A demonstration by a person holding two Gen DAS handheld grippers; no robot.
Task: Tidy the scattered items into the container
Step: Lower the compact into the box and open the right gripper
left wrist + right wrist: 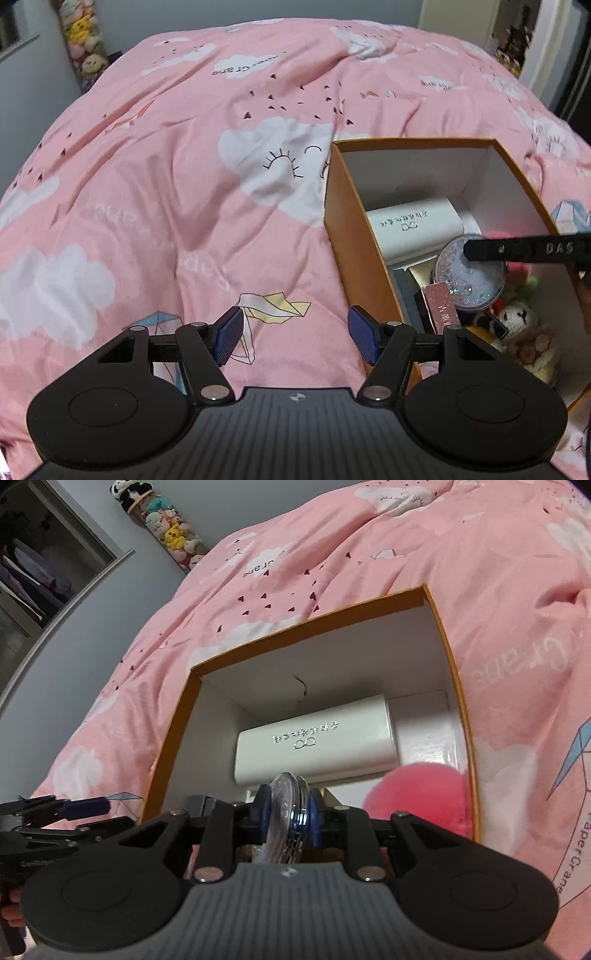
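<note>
An open orange box [345, 236] with white inner walls sits on the pink bed quilt. In the right wrist view my right gripper [288, 814] is shut on a round clear glitter compact [288, 812], held on edge inside the box [173, 734]. The compact [469, 275] and a right finger [517, 249] also show in the left wrist view. A white case [314, 746] lies at the box's far end. My left gripper [295, 336] is open and empty over the quilt, just left of the box.
The box also holds a pink fluffy ball [421, 797], a small maroon box [441, 308], a crocheted doll [517, 317] and dark items. The pink cloud-print quilt [184, 184] spreads all around. Plush toys [166, 528] hang on the far wall.
</note>
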